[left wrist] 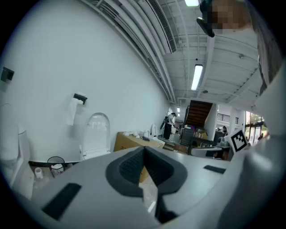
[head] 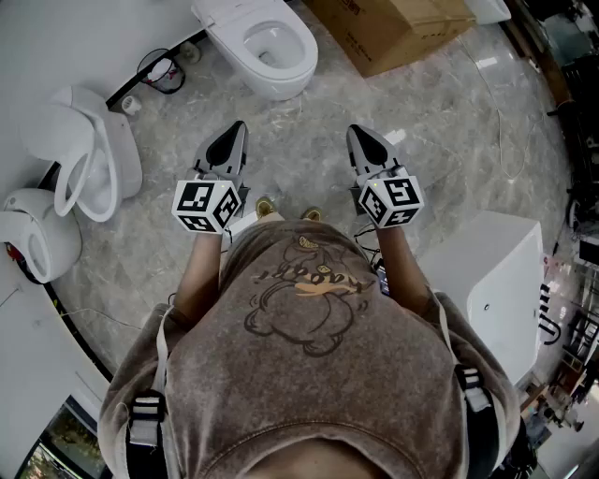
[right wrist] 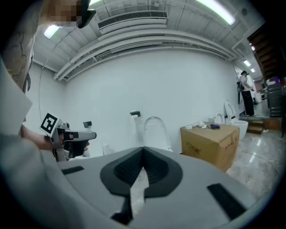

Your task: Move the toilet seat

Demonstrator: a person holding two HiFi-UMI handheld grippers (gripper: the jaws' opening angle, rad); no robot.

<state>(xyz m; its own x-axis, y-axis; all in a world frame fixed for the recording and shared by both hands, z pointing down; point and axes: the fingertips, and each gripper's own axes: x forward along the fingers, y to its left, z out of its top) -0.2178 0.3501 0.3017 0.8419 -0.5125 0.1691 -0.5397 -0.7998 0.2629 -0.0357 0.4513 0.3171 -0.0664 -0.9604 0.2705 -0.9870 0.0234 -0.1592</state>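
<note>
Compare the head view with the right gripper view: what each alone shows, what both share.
Head view only: the person's brown shirt, a white boxy unit. Right gripper view only: ceiling lights, a wall paper holder, a distant standing person. Both: the toilet ahead, the cardboard box, the left hand-held gripper.

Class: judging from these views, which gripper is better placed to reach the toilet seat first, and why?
Probably the left gripper: the toilet ahead lies nearer its side than the right gripper. Both are shut and empty.
</note>
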